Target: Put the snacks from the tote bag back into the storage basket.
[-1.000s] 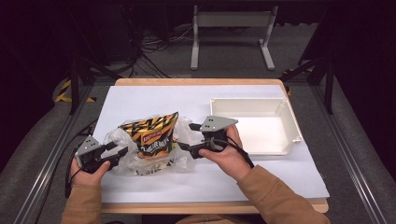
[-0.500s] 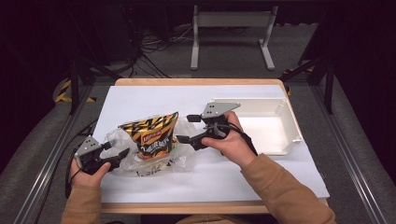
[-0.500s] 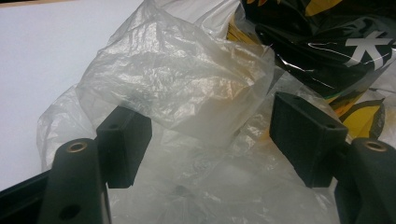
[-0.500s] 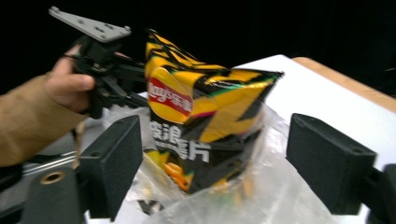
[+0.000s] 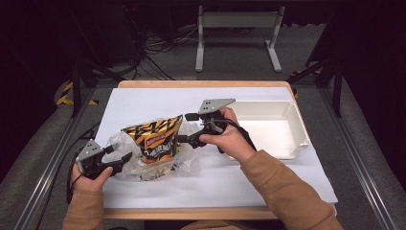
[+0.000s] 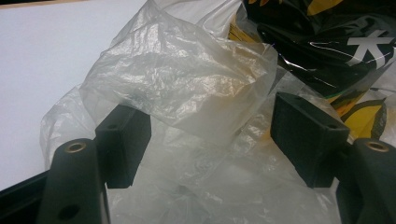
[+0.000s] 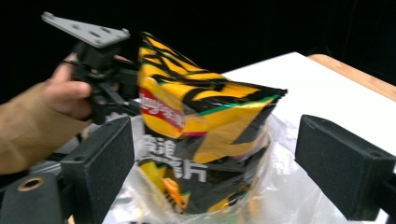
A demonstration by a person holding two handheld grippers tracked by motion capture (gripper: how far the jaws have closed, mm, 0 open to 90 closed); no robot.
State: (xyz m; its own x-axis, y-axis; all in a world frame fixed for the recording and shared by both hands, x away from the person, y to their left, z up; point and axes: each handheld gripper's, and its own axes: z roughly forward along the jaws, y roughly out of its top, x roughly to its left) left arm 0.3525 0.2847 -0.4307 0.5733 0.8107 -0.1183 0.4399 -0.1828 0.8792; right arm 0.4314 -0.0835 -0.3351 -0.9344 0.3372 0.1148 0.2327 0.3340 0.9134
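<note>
While the left gripper [image 6: 210,144] lies low at the near left of the white table [image 5: 143,103], its jaws stand wide apart with a crumpled fold of the clear plastic bag [image 6: 187,93] bulging between them; the plastic seems to brush the inner faces of both pads, though whether it truly touches them is hard to tell. Nothing is pinched. The right gripper [image 7: 212,163] is likewise spread wide, its jaws flanking the yellow-and-black chip packet [image 7: 201,135] without closing on it. In the high view that packet [image 5: 155,141] stands upright inside the clear plastic bag [image 5: 125,146], between the two grippers at the table's near middle. A white tray [image 5: 287,127] sits at the right, behind the right hand [image 5: 230,141].
</note>
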